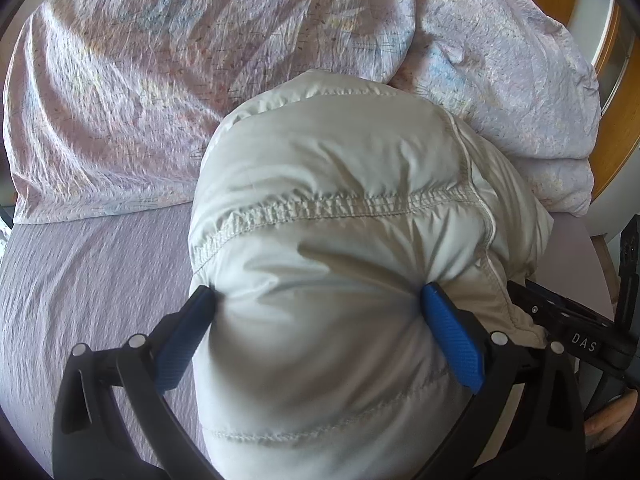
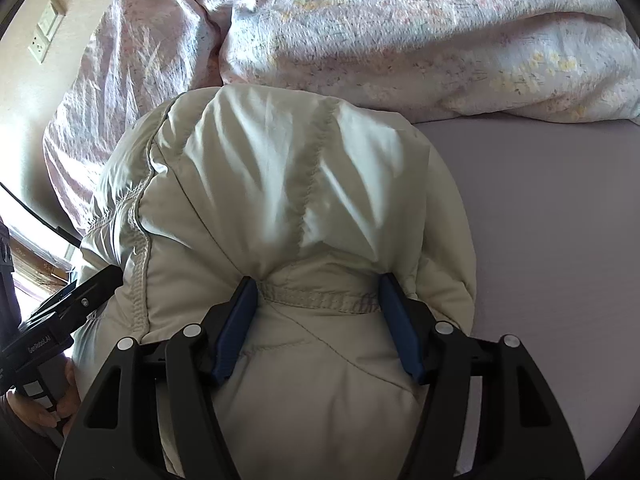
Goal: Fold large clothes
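Now, with the left gripper (image 1: 318, 312) and right gripper (image 2: 318, 304) both clamped on the pale grey quilted puffer jacket (image 1: 340, 184) mid-frame, lower both evenly so it lies flat on the lilac bedsheet (image 2: 540, 220).

Pretty bright daylight in both views, coming in from the window side, so the pale padded jacket (image 2: 280, 184) has shiny blown-out patches on its folds and soft shadows in the creases. Heavy fisheye warp, with dark vignette at every corner and the bedsheet (image 1: 80, 300) smeared near the frame edges. Closest bit of the jacket is soft, out of focus; the floral duvet (image 1: 140, 60) looks a bit grainy.
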Motion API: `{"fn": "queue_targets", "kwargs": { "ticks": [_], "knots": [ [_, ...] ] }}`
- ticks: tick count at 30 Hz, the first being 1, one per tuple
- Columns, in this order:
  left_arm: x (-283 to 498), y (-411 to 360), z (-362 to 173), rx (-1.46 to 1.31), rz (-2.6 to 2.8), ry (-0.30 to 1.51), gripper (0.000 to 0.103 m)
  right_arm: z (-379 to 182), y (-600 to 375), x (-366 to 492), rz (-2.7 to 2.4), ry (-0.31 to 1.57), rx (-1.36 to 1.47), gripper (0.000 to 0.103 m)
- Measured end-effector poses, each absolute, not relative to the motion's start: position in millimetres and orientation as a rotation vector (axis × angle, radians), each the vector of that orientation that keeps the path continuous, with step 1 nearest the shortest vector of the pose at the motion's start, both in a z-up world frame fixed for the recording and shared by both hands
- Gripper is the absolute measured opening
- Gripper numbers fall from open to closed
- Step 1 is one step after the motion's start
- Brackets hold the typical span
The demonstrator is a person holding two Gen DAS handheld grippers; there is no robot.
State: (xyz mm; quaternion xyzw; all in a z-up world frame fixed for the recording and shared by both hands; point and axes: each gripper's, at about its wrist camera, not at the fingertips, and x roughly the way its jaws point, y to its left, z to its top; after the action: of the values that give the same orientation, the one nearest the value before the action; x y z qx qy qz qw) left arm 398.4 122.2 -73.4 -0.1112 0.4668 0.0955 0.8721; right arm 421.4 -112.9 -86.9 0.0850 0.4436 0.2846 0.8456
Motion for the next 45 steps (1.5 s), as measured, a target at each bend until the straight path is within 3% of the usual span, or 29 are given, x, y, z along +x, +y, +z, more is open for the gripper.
{"fn": "queue_targets", "kwargs": {
  "ticks": [13, 27, 29, 31, 33, 36, 45],
  "knots": [
    [402, 117, -69, -0.229, 0.241, 0.981, 0.101, -75, -98, 414, 0.513, 0.955, 0.111, 0.066],
    [344, 114, -21, -0.268, 0.279, 0.938, 0.101, -34, -112, 368, 0.447, 0.912, 0.054, 0.068],
    [332, 112, -16, -0.269, 0.283, 0.935, 0.101, -28, -113, 359, 0.439, 0.894, 0.025, 0.072],
    [322, 110, -13, -0.278, 0.285, 0.934, 0.101, -23, -115, 348, 0.440, 0.876, 0.008, 0.083],
    [309, 109, -8, -0.291, 0.287, 0.931, 0.101, -19, -118, 337, 0.455, 0.868, 0.002, 0.086],
    [294, 104, -1, -0.291, 0.285, 0.924, 0.101, -16, -123, 316, 0.456, 0.888, 0.000, 0.100],
    [235, 84, 13, -0.219, 0.252, 0.894, 0.101, -23, -137, 271, 0.485, 0.963, -0.040, 0.102]
  ]
}}
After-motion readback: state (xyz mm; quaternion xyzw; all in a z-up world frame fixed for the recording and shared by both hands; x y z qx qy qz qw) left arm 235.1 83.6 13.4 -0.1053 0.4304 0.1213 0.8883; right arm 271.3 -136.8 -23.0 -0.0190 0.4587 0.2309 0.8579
